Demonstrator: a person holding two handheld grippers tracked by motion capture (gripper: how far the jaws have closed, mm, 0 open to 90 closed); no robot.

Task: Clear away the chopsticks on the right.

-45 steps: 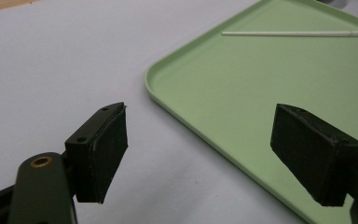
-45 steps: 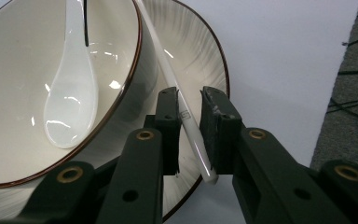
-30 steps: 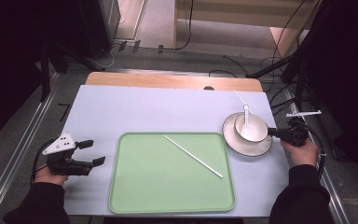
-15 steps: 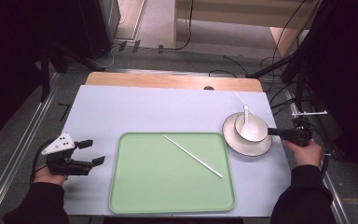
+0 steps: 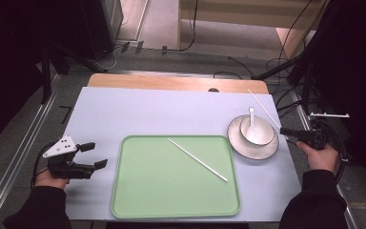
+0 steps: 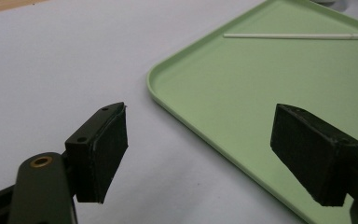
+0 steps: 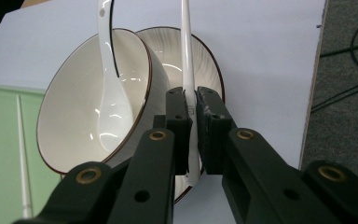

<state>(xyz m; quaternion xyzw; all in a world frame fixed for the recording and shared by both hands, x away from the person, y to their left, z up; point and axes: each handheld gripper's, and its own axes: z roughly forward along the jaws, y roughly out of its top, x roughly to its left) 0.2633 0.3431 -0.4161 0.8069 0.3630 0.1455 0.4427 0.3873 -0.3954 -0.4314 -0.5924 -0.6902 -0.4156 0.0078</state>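
Tip of the slim white plastic chopstick (image 7: 186, 60) runs off frame top, clamped in right gripper (image 7: 191, 116); left gripper (image 6: 214, 154) jaws apart over bare lilac mat, lower left.

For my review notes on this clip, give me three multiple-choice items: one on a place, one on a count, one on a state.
1. Where is the spoon?
A. in the bowl
B. on the tray
C. on the floor
2. How many chopsticks are there?
A. one
B. two
C. four
3. The left gripper is
A. shut on the tray
B. open
C. holding a spoon

Answers: 1 A, it rests inside the bowl. 2 B, one lies on the tray, one is clamped in the right gripper. 3 B, its fingers stand wide apart.
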